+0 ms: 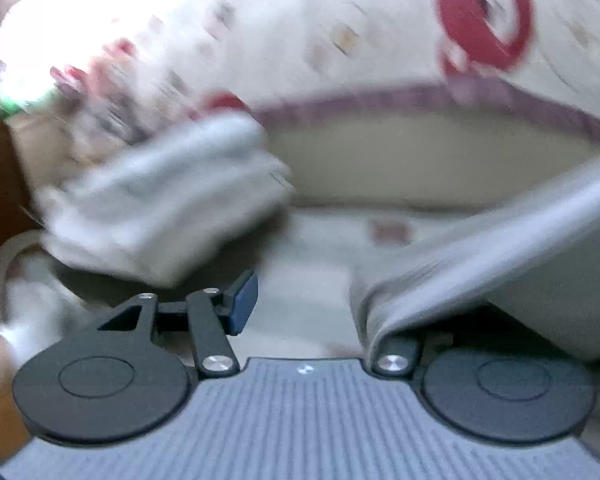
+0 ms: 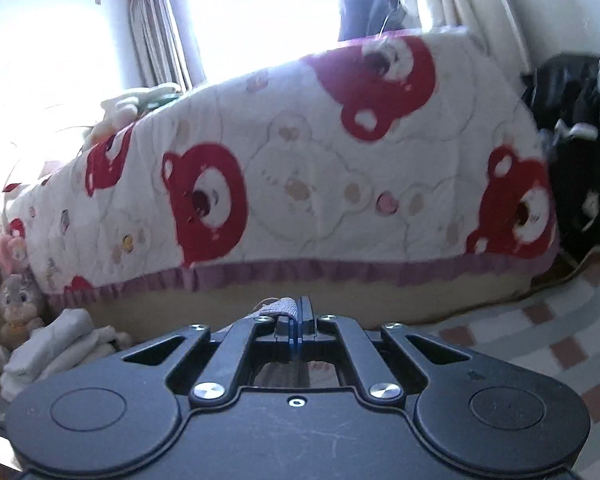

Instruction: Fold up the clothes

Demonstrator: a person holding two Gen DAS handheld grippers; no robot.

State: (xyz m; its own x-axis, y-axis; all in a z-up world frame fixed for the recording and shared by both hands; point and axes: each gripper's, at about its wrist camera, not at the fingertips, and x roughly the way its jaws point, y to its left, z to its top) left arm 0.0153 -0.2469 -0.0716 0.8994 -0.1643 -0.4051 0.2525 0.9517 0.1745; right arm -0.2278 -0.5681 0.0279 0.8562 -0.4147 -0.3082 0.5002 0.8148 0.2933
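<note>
Here grey cloth (image 1: 480, 256) slants up rightward over left tongs (image 1: 312, 312).

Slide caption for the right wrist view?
Right gripper shut on grey cloth, facing the bear-print quilt.

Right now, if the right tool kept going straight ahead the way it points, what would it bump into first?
Probably the side of the bed, just under the bear-print quilt and its purple frill. The right tool is shut on a scrap of grey cloth; depth is hard to judge.
</note>
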